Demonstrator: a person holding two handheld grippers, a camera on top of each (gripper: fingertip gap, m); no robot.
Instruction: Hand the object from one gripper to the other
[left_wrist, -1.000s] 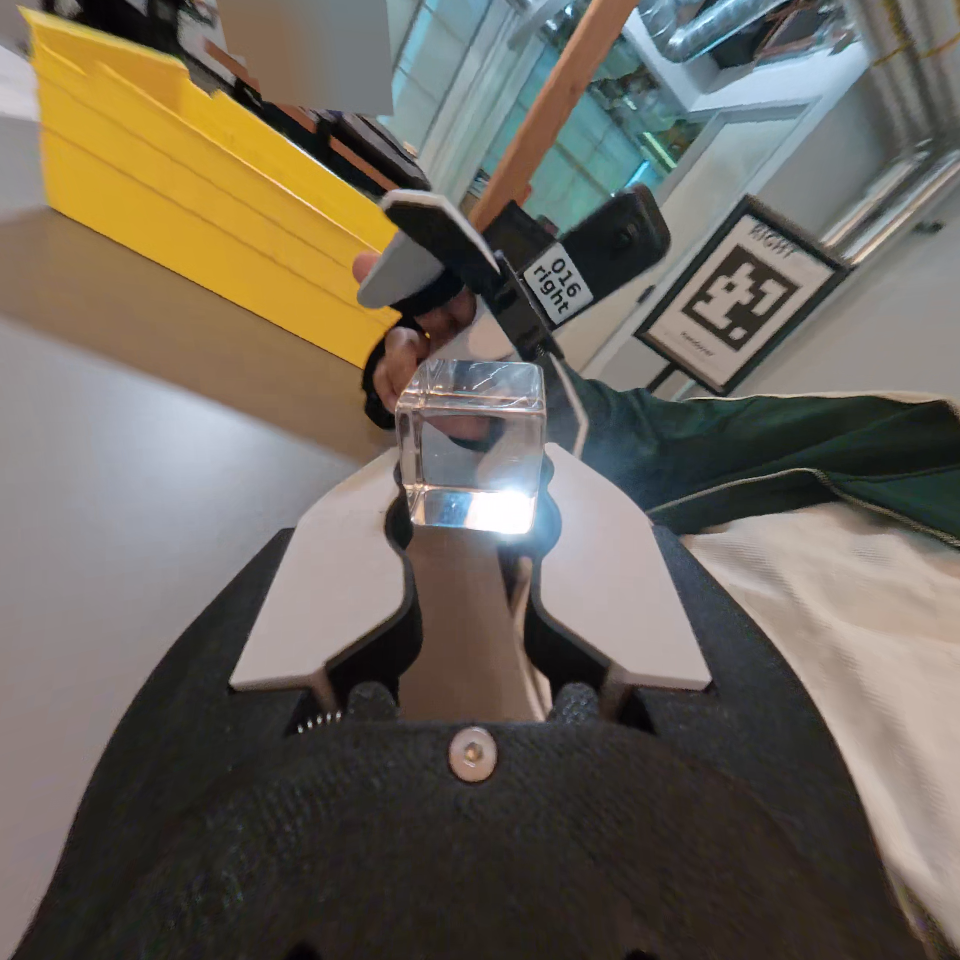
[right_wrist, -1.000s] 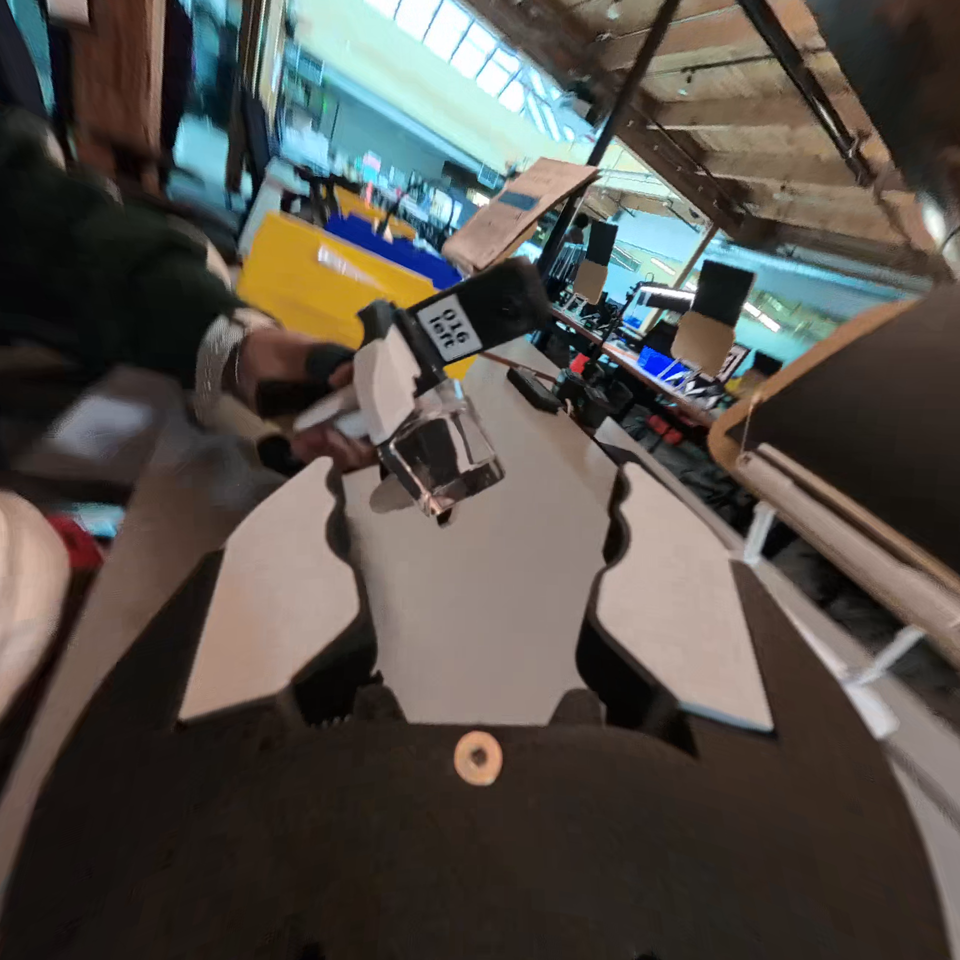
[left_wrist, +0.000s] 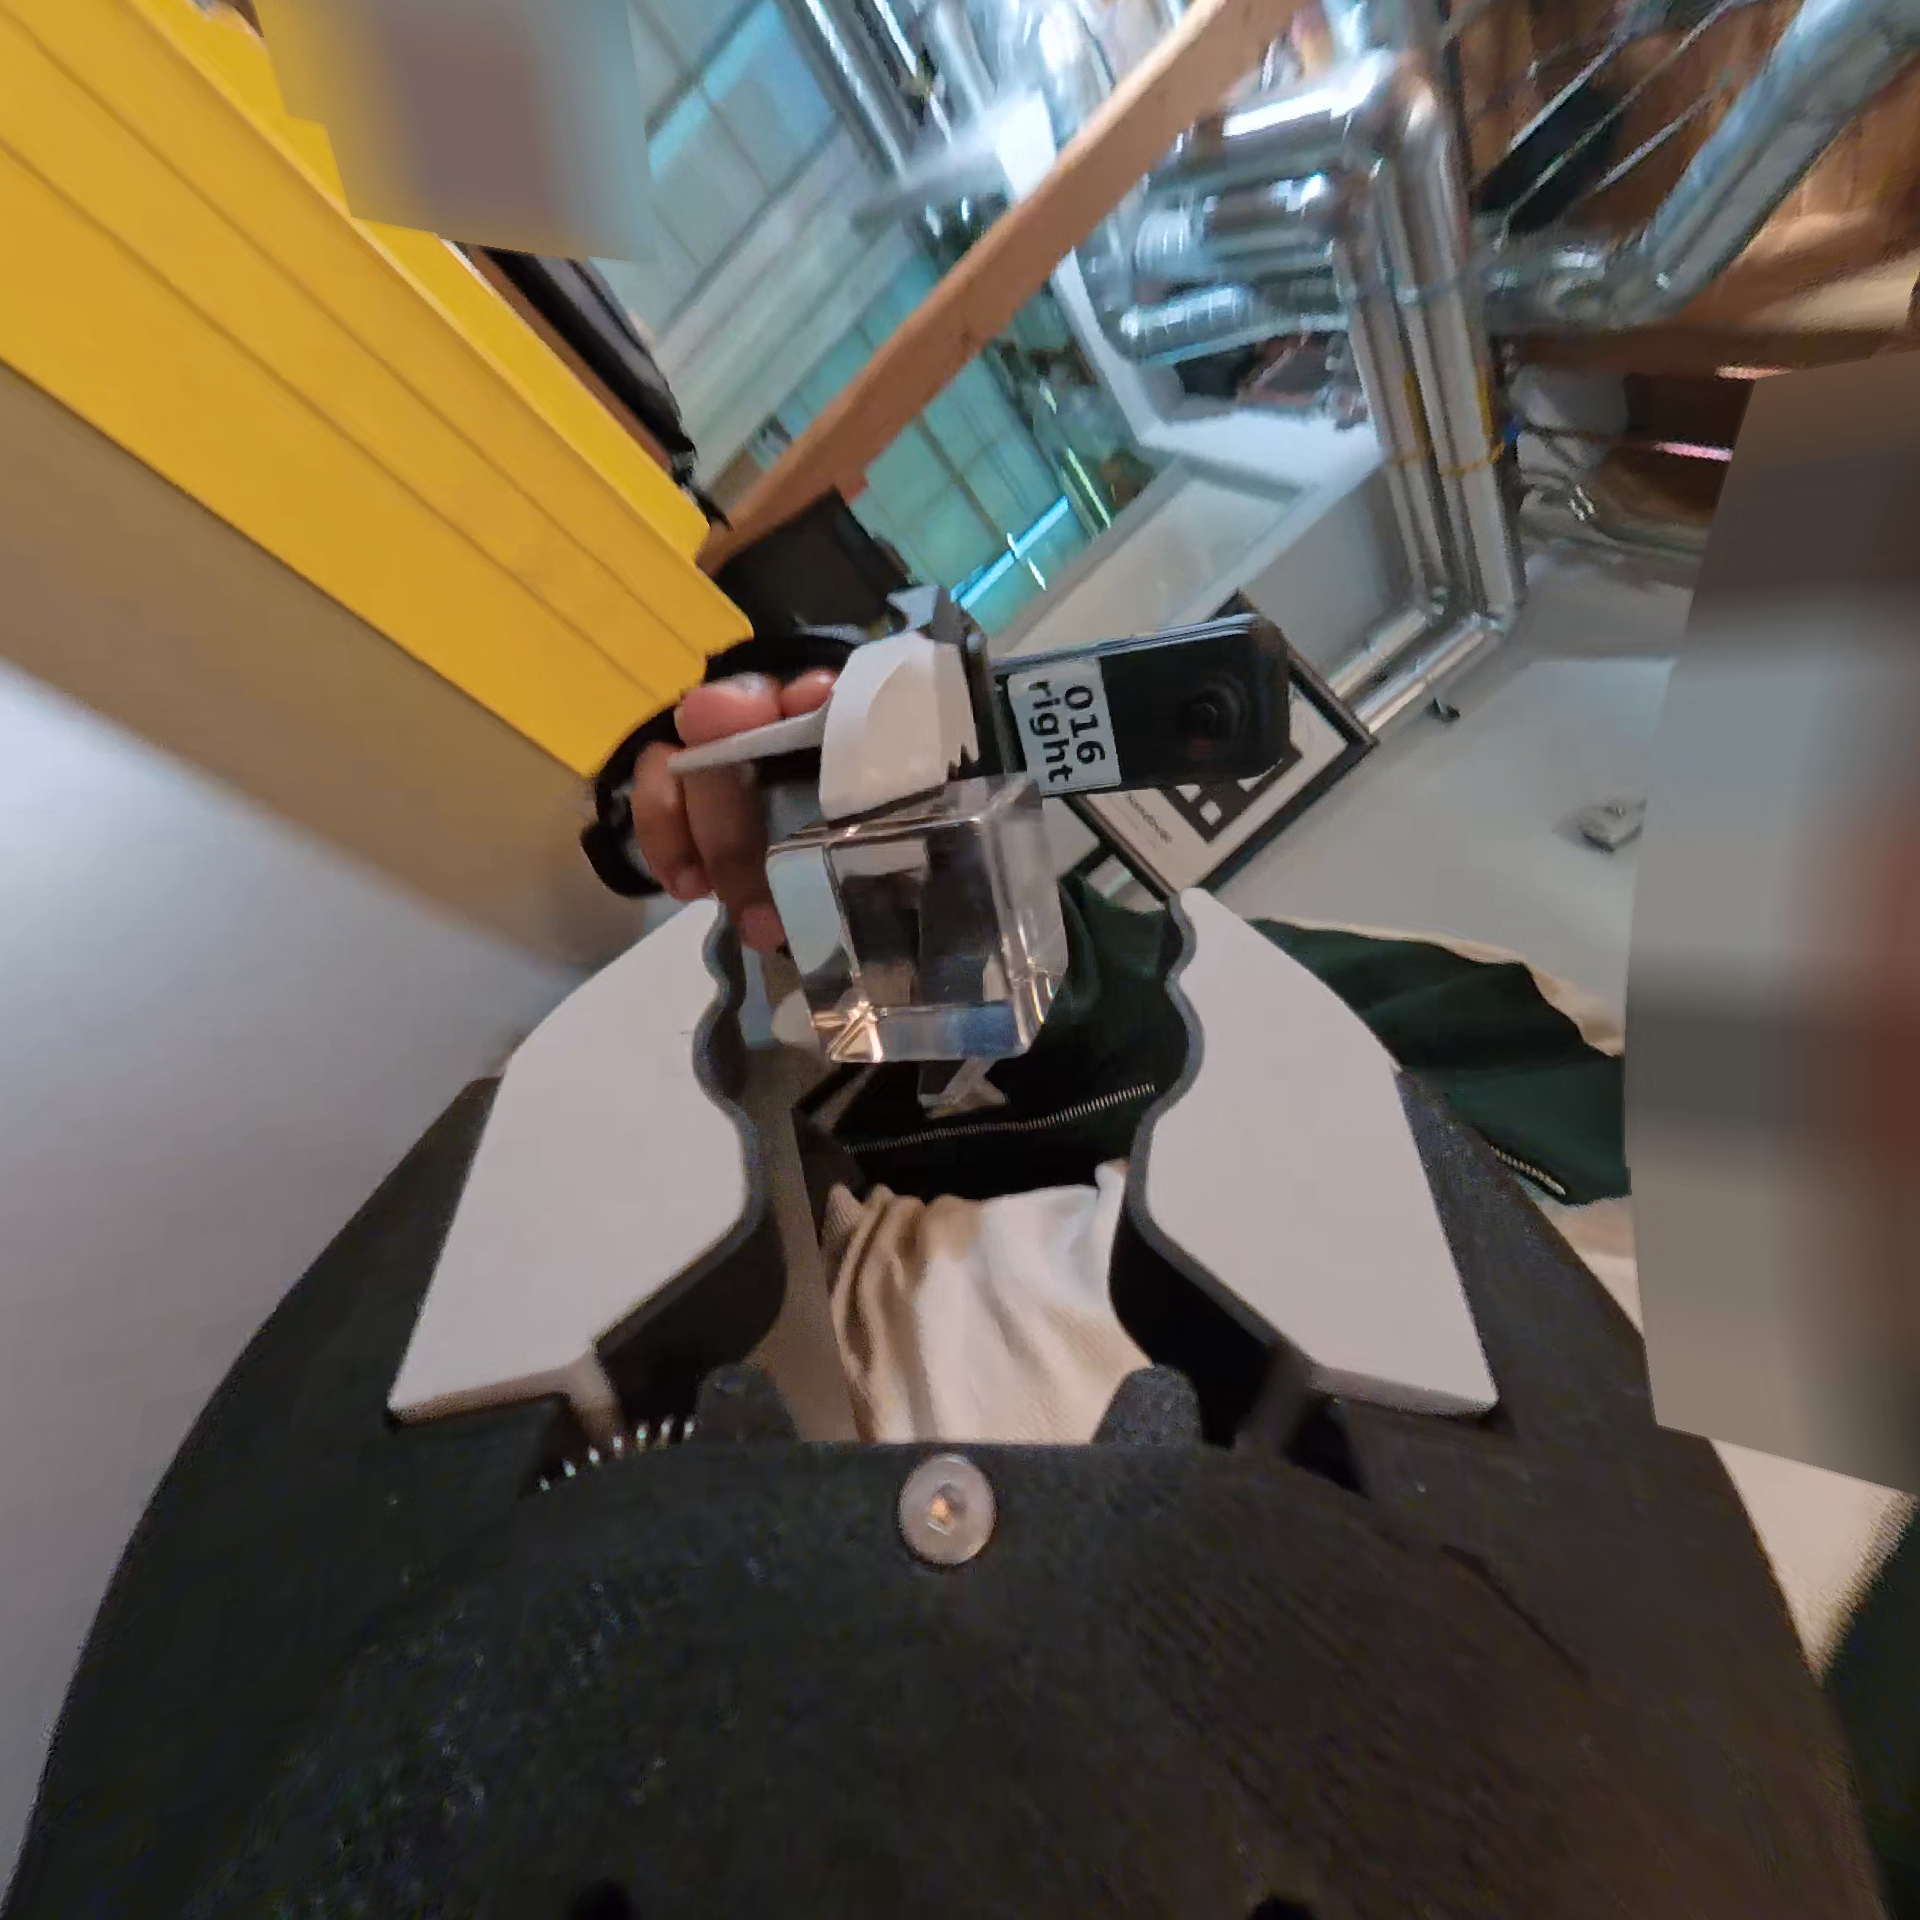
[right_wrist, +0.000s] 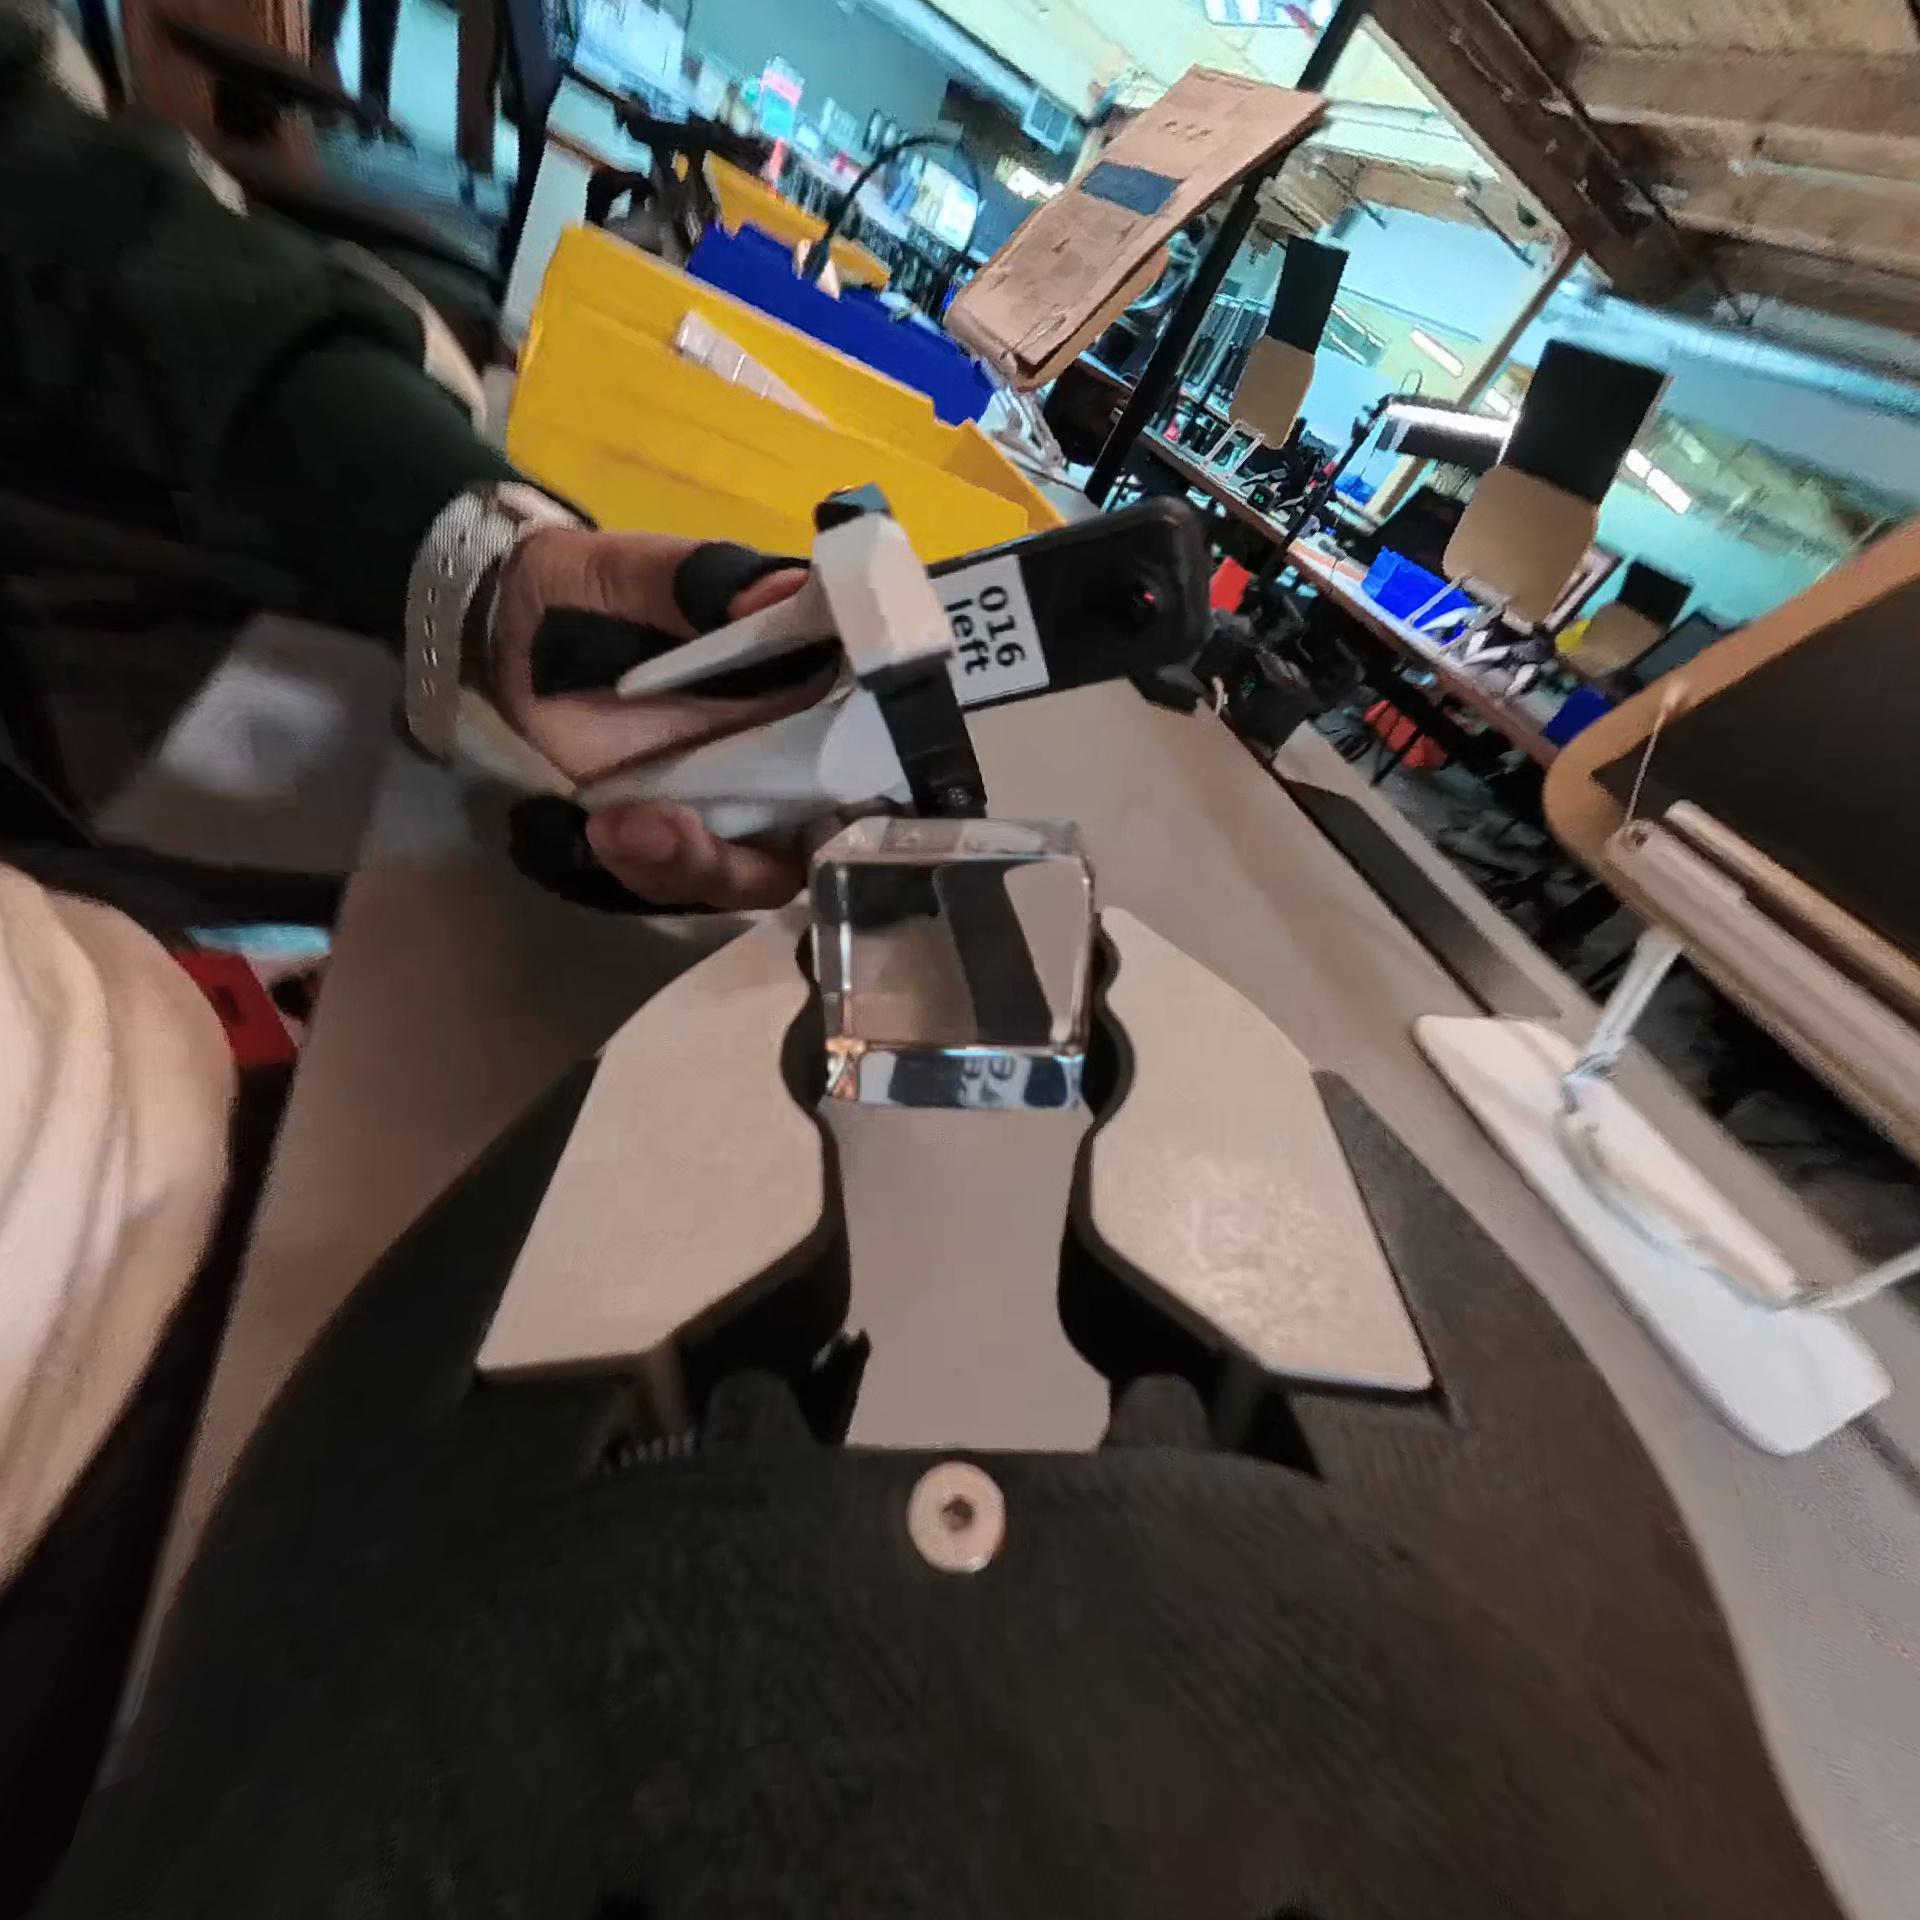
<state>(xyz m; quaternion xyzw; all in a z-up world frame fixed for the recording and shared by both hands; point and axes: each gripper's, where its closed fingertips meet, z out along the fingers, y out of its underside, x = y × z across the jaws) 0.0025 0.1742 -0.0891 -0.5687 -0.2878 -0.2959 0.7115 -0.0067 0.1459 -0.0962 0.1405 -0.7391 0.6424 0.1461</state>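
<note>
A clear glass-like cube (right_wrist: 951, 935) sits clamped between the grey fingertips of my right gripper (right_wrist: 956, 997), which is shut on it above the table. In the left wrist view the same cube (left_wrist: 920, 925) hangs in the wide gap of my left gripper (left_wrist: 951, 925), whose jaws stand open and apart from the cube's sides. The right gripper (left_wrist: 904, 727) reaches in from beyond and holds the cube there. In the right wrist view the left gripper (right_wrist: 883, 644) sits just behind the cube, held by a hand.
Yellow bins (right_wrist: 727, 436) and a blue bin (right_wrist: 831, 301) stand at the table's far left. The grey table (right_wrist: 1143, 790) runs ahead. A white stand base (right_wrist: 1621, 1195) lies at the right. A person's green sleeve (right_wrist: 208, 364) is at the left. My two grippers' fingertips are within a few centimetres of each other.
A second ago my left gripper was shut on the cube and my right gripper was open beside it. Now the right is shut on the cube and the left has opened.
</note>
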